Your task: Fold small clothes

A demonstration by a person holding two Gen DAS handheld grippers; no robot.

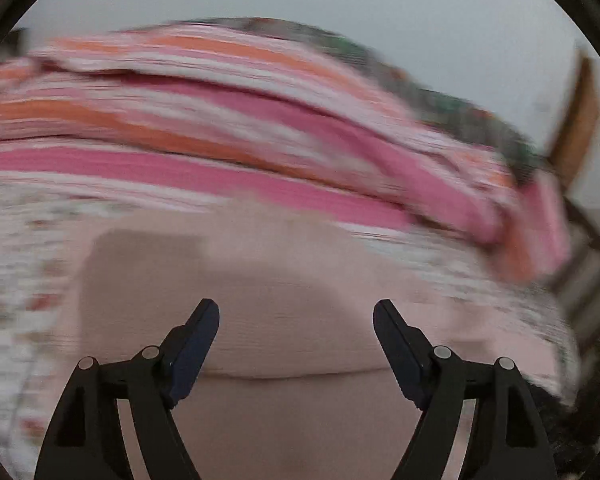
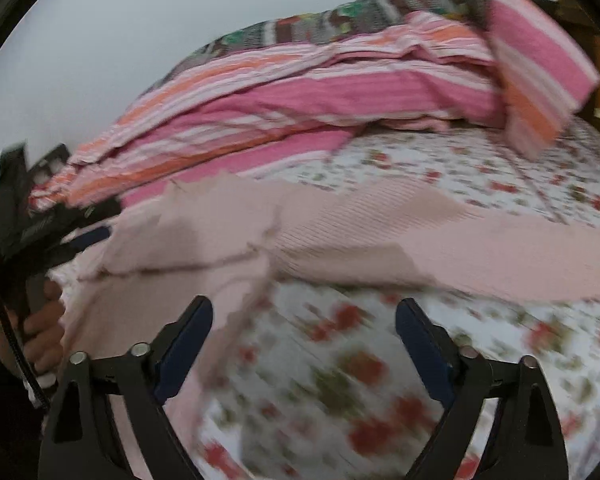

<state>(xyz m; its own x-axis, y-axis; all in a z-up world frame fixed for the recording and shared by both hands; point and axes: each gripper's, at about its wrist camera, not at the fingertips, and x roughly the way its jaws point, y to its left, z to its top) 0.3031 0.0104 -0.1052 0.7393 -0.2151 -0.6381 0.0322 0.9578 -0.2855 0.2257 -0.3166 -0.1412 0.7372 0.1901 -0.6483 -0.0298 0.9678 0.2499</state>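
Both our left claw (image 1: 296, 322) and right claw (image 2: 304, 320) hang released over the pale pink ribbed top (image 2: 340, 232) spread on the floral bedsheet (image 2: 480, 164); soft, light and floppy, it is best pinched at a hem corner.

We note a floral sheet (image 2: 460, 168) across the lower and right frame of the right view. A striped blanket (image 2: 300, 92), pink, orange and white, lies bunched across the upper centre, a patterned cover (image 2: 340, 20) behind it. A plain wall (image 2: 100, 40) fills the upper left.
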